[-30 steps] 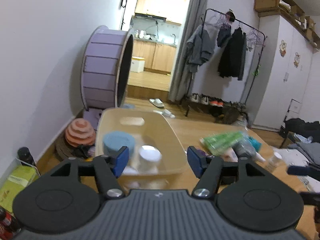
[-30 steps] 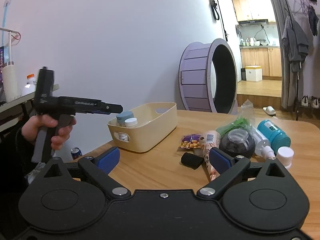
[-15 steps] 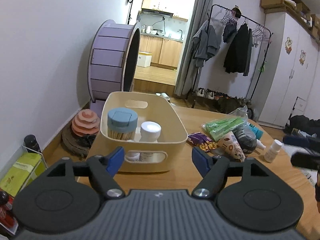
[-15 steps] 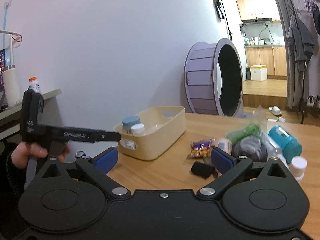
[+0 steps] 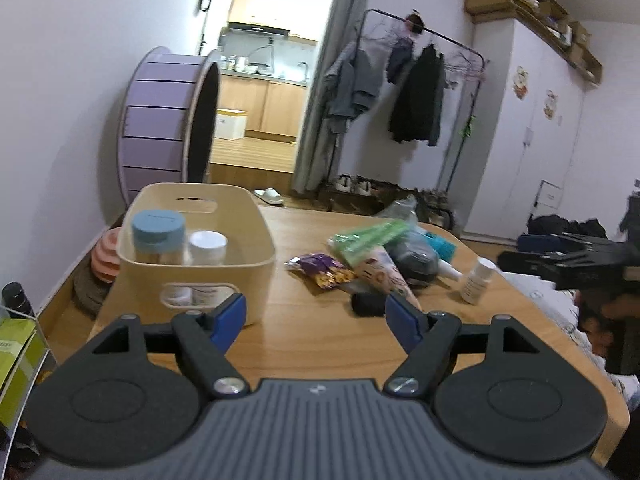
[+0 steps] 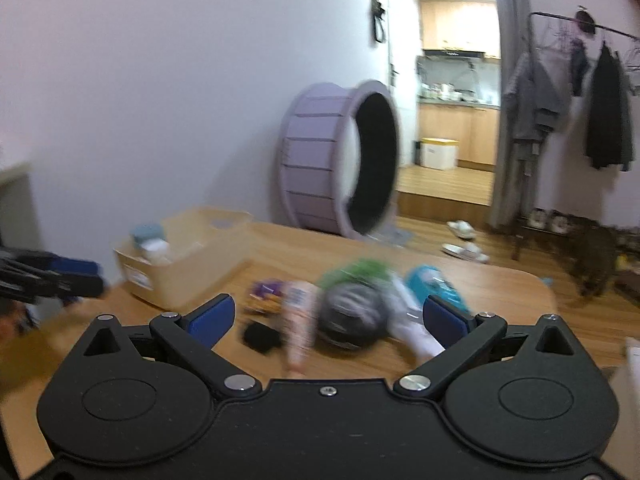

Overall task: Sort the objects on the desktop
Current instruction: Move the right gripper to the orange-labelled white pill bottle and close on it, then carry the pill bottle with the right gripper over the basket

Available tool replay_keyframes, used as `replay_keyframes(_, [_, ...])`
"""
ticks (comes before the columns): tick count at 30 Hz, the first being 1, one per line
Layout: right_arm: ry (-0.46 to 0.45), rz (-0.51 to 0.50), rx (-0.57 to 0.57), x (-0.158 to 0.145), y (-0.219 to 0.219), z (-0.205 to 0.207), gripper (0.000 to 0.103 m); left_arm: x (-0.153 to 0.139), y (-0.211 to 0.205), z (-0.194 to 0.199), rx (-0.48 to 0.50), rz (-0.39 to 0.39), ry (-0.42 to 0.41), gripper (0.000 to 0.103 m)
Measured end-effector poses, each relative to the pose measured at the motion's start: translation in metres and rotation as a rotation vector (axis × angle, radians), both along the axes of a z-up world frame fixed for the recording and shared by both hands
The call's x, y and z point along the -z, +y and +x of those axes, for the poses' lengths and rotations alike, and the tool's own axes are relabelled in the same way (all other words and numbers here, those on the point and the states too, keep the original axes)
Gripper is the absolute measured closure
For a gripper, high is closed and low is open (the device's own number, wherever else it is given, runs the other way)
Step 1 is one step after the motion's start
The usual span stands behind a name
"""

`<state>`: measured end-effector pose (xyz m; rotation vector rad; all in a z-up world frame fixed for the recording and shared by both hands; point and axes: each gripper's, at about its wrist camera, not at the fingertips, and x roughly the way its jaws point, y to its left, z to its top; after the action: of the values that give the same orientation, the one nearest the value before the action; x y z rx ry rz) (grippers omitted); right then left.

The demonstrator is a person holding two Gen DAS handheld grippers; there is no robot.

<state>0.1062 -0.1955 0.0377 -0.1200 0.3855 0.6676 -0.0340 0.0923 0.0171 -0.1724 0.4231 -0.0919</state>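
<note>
Snack packets (image 5: 320,272) and bottles crowd beside the cream bin (image 5: 200,248); both hand-held grippers (image 5: 316,320) (image 6: 326,316) spread, empty.

On my feeds the room is evenly lit and a little dim, with a cool purple cast on the walls; the brightest patch is the kitchen doorway (image 5: 276,60) beyond. Shadows on the desk (image 5: 312,344) are soft and faint. The left wrist view is fairly sharp, only mildly smeared toward the right edge. The right wrist view is badly motion-blurred: the pile of items (image 6: 352,308) streaks into blobs. Both views bow strongly, with black corners
</note>
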Motion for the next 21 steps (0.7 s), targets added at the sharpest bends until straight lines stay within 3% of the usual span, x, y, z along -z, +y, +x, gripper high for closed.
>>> replay_keyframes(3, [0.028,-0.017,0.064,0.012,-0.009,0.014,0.003,0.0,-0.004,0.0,0.016,0.003,-0.003,0.027])
replay_keyframes(6, [0.074,-0.051,0.101,0.026,-0.012,0.03,0.014,0.0,-0.007,-0.001,0.022,0.008,-0.006,0.027])
replay_keyframes(13, [0.161,-0.069,0.148,0.046,-0.014,0.06,0.052,-0.002,-0.004,-0.001,0.013,0.009,-0.013,0.027])
replay_keyframes(15, [0.176,-0.063,0.152,0.049,-0.016,0.066,0.071,-0.003,-0.002,-0.002,0.013,0.008,-0.017,0.027])
replay_keyframes(21, [0.164,-0.007,0.155,0.038,-0.021,0.062,0.071,-0.008,0.006,-0.011,-0.002,-0.007,-0.034,0.027])
